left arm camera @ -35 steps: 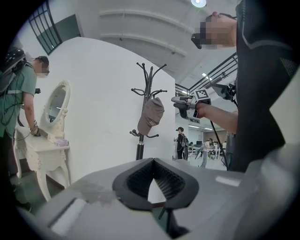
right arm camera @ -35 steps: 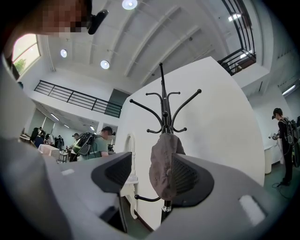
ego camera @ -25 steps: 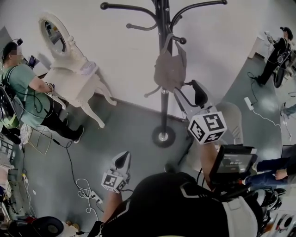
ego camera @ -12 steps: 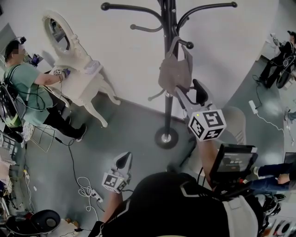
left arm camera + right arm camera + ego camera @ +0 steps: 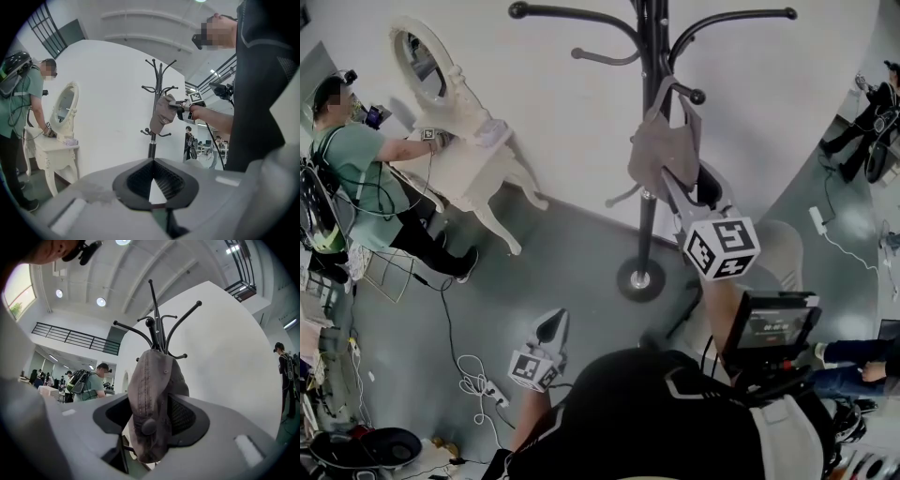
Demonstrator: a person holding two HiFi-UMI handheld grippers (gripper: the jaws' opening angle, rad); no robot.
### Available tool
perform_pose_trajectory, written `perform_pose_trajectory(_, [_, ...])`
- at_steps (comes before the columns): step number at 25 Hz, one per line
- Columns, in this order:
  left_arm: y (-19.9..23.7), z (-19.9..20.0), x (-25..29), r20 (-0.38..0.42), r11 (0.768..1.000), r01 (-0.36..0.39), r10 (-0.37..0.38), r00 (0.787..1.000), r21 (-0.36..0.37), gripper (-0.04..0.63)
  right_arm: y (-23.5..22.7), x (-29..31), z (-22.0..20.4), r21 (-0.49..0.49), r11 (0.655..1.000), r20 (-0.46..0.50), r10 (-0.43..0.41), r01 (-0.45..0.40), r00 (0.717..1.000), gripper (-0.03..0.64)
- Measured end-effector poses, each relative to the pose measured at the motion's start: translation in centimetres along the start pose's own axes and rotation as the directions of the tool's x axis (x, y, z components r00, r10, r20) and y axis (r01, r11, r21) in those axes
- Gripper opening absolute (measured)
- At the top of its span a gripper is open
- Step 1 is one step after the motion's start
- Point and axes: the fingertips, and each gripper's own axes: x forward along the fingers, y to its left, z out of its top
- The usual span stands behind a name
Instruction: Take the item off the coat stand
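- The cap [image 5: 661, 150], grey and soft, hangs from a short hook [image 5: 697, 96] on the black coat stand [image 5: 649, 216], just right of the pole, in the upper middle of the head view.
- The right gripper [image 5: 689, 186] reaches in from the lower right. Its fingers stand apart on either side of the cap and have just been closing. The right gripper view shows the cap filling the gap between them, with no clear squeeze on the cloth.
- The left gripper [image 5: 549, 326] sits low in the head view, left of centre and well apart from the stand. Its fingers are closed tip to tip with nothing between them.
- The stand's round base [image 5: 640, 279] rests on the grey floor [image 5: 553, 272], near the foot of the curved white wall [image 5: 572, 122].
- Bare floor lies open to the left of the base, and longer hooks spread above the cap.
- At the upper left, a white desk [image 5: 473, 155] with an oval mirror [image 5: 420, 58] stands against the wall, with a person in a green shirt [image 5: 356, 169] beside it.
- Loose cables [image 5: 473, 375] trail over the floor at the lower left.
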Motion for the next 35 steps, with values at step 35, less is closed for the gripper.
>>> perform_pose_trajectory(35, [0.6,-0.5,-0.9,-0.021,1.000,-0.011,0.011,1.000,-0.017,-0.002,-0.3,0.3,1.4,-0.010,1.000,0.031,-0.026,0.026,0.999,0.031])
